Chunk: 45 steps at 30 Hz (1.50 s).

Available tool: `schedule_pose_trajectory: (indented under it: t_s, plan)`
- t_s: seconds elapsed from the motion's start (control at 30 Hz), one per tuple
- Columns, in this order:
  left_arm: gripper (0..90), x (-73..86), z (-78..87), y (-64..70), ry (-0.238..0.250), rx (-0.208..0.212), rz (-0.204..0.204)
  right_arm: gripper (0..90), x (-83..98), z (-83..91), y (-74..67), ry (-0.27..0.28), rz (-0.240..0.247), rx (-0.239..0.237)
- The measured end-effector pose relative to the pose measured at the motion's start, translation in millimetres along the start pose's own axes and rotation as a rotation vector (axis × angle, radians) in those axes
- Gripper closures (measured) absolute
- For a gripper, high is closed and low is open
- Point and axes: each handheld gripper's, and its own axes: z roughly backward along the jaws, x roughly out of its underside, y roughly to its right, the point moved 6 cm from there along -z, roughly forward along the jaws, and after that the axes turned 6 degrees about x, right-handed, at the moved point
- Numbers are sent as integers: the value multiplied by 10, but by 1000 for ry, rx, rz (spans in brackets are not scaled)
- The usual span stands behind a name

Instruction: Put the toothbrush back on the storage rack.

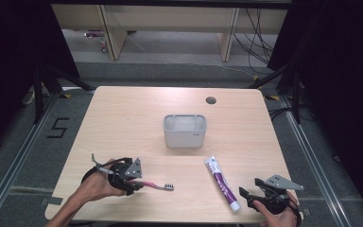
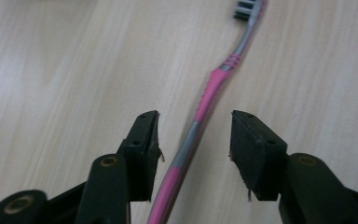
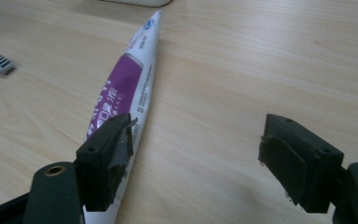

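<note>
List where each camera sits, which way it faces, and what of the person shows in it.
High view: fixed above the person's side, looking forward and down on the table and grey bin; both forearms enter from the bottom.
Left gripper view: rides the left hand-held gripper, looking along its open jaws at the pink toothbrush lying between them.
Right gripper view: rides the right hand-held gripper, open, with the toothpaste tube by one jaw.
Shared: the toothbrush bristles also appear at the right gripper view's left edge.

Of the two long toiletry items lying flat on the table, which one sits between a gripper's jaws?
The pink toothbrush: its handle runs between the open left gripper pads, untouched. The purple toothpaste tube lies beside the right gripper, outside its gap.
</note>
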Motion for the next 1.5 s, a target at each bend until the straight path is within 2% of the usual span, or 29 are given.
schedule_pose_trajectory:
  t_s: [0.1,0.13,0.3,0.37,0.57,0.6,0.63,0.87,0.97,1.0,1.23,1.27,1.3,1.33,1.4,1.43,1.47,1.5]
  plan:
    - [543,-2,-13,-5,-33,17,-4,258,10,7,8,-12,4,6]
    - [554,-5,-15,-12,-39,22,-12,258,3,-1,-1,-1,-2,-5]
    - [601,-50,12,-67,-84,23,-29,258,8,0,13,-7,2,5]
    - [605,-74,4,-75,-119,22,-51,258,8,-3,8,-5,-2,-6]
    - [617,-150,-57,-39,-170,41,-91,258,8,-4,7,-3,2,-8]
    - [622,-158,-69,-31,-178,44,-96,258,11,11,24,-15,13,11]
    - [625,-168,-78,-36,-188,46,-112,258,12,10,19,-19,5,9]
    - [659,-189,-130,-33,-218,76,-112,258,11,13,23,-17,11,13]
    - [682,-196,-128,-55,-227,84,-112,258,10,-8,4,-7,1,-9]
    - [689,-193,-133,-55,-232,87,-111,258,11,6,15,-17,11,7]
    - [716,-176,-201,-44,-280,97,-135,258,9,-9,2,-6,1,-9]
    - [717,-181,-214,-44,-280,96,-132,258,12,5,16,-18,11,7]
    - [719,-185,-219,-46,-286,102,-139,258,14,-4,-11,-16,-14,-8]
    - [721,-197,-228,-49,-283,102,-137,258,10,-6,2,-10,3,-5]
    - [730,-211,-235,-57,-290,106,-144,258,13,-1,6,-18,7,-3]
    - [734,-222,-246,-56,-287,108,-143,258,24,5,-20,-32,-24,-12]
    - [740,-227,-251,-56,-296,113,-147,258,12,-7,7,-10,4,-5]
    - [745,-235,-259,-55,-298,116,-147,258,13,-6,9,-11,5,-3]
